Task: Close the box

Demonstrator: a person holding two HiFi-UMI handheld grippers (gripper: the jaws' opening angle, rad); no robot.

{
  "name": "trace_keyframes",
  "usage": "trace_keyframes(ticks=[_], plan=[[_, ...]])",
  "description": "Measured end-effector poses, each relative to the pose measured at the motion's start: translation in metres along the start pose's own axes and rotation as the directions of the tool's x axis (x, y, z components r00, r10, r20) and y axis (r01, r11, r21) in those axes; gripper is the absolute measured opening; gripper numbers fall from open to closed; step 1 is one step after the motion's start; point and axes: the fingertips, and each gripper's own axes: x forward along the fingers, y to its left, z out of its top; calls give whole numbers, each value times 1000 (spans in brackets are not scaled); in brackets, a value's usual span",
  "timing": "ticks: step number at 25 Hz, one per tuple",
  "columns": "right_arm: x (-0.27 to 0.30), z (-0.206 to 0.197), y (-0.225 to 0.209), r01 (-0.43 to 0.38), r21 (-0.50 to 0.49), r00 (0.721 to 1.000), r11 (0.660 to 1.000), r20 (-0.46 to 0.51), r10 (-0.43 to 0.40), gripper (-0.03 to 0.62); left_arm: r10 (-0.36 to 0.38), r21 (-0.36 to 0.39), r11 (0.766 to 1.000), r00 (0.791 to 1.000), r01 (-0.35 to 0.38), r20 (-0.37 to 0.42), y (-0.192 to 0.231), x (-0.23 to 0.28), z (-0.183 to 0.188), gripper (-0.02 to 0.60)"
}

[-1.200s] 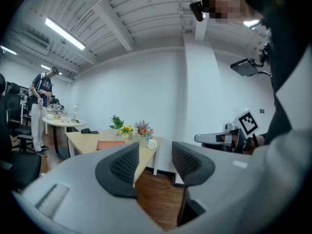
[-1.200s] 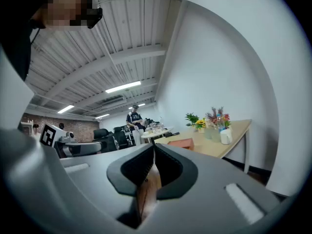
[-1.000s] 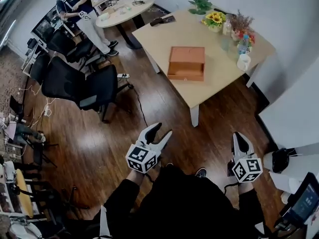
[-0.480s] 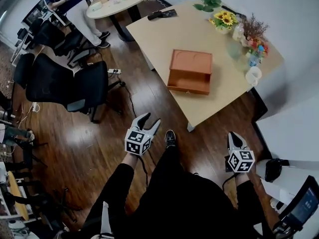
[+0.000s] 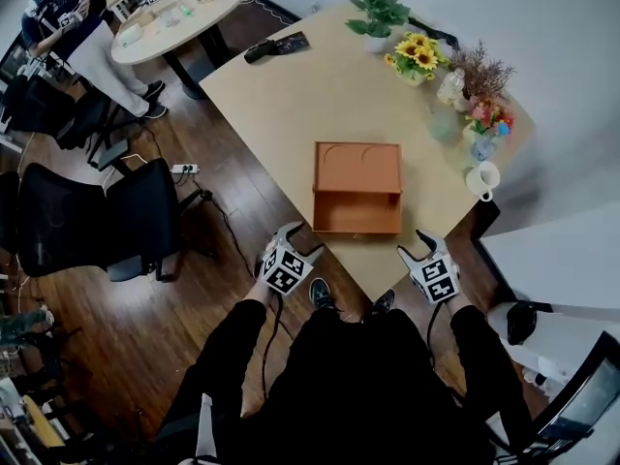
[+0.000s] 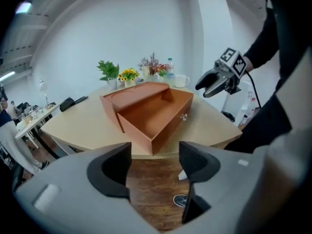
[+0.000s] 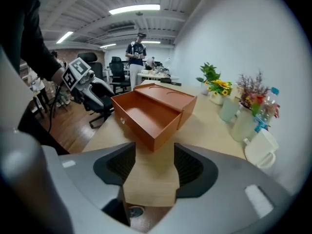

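Note:
An orange wooden box (image 5: 356, 168) lies on the light wooden table (image 5: 291, 105), its empty drawer (image 5: 356, 213) pulled out toward me. A small knob (image 6: 184, 116) shows on the drawer front. My left gripper (image 5: 300, 240) hovers off the table's near edge, just left of the drawer front. My right gripper (image 5: 415, 246) hangs just right of it. The jaws of both are opening with nothing between them. The left gripper view has its own jaws (image 6: 155, 160) apart over the floor, with the box (image 6: 146, 113) ahead. In the right gripper view, the jaws (image 7: 154, 167) stand apart over the tabletop before the box (image 7: 153, 108).
A potted plant (image 5: 376, 13), sunflowers (image 5: 415, 54), more flowers (image 5: 480, 90), a bottle and a white mug (image 5: 481, 177) line the table's far right side. Black office chairs (image 5: 107, 221) stand on the left. A person (image 5: 68, 27) stands by a round table (image 5: 174, 13).
The view has closed in on the table. Both grippers came up to its near edge, one at each side of the drawer. The right jaws went from shut to apart; the left spread wider.

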Motion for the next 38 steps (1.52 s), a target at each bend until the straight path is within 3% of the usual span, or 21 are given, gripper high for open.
trace_keyframes(ticks=[5,8,10,11,25,28,30,32,34,36,38], plan=[[32,9,1,-97,-61,995,993,-23,96,301,9,29,1000,997,-7,-81,7,20,3,296],[34,7,8,-145,-129,989,981,-45,140,298,25,32,999,992,-21,-120,1,24,6,294],[37,12,6,-149,-166,989,975,-37,144,241,42,25,999,990,-39,-136,5,26,7,267],[39,15,2,-143,-168,990,975,-29,140,193,49,14,999,989,-48,-137,8,27,9,218],[71,50,-42,-73,-23,997,997,1,73,164,128,-132,980,982,-146,-139,60,55,38,193],[65,57,-43,-101,-11,994,995,41,101,196,175,-141,971,975,-195,-138,61,49,36,196],[54,67,-54,-115,45,989,992,103,110,276,216,-260,936,970,-237,-109,59,32,32,215],[48,85,-79,-114,130,982,985,166,92,278,241,-448,860,968,-244,-63,55,14,30,227],[56,106,-106,-115,230,980,966,185,73,252,232,-587,784,972,-204,-28,44,7,35,225],[73,119,-124,-144,353,984,924,148,97,184,179,-637,756,984,-152,-23,23,16,46,225],[91,122,-126,-175,463,985,869,80,155,160,111,-647,755,993,-103,-28,0,33,62,225]])
